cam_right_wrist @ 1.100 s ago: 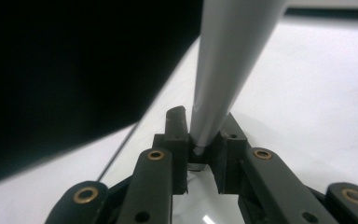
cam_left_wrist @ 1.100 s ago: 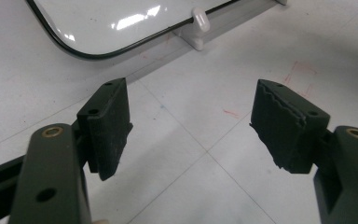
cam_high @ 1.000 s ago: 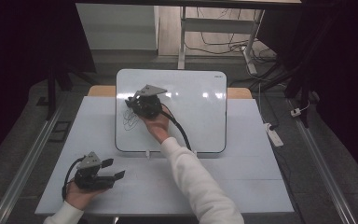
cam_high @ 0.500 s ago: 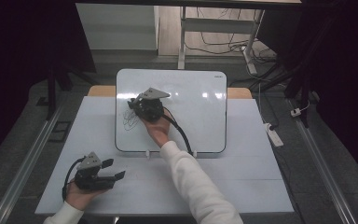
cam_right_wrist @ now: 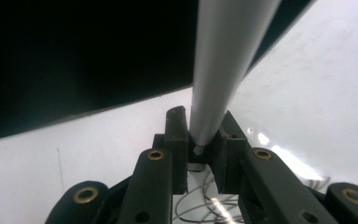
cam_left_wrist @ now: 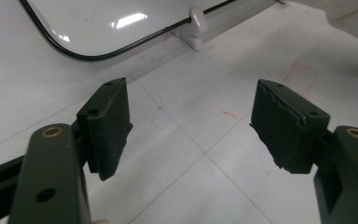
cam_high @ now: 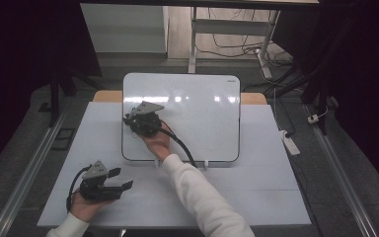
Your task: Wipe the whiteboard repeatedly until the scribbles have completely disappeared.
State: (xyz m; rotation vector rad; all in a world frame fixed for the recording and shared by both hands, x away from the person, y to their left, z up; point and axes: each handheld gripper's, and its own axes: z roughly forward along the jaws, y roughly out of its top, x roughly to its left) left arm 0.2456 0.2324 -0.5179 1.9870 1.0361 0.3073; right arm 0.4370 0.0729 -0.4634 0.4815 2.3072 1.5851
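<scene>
Drawing on whiteboard (cam_high: pixel 197 113) | right gripper (cam_high: pixel 143 123) clamped on grey marker (cam_right_wrist: pixel 223 70), slid slightly toward board's left edge over scribbles (cam_right_wrist: pixel 205 205) since a second ago, so stroke is advancing | left gripper (cam_high: pixel 121 186) jaws apart, idle on table (cam_high: pixel 256 192) below board

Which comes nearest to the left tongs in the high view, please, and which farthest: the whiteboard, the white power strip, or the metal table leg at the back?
1. Whiteboard, just beyond the left tongs, up and to the right.
2. White power strip, on the floor past the table's right edge.
3. Metal table leg, at the far back.
</scene>
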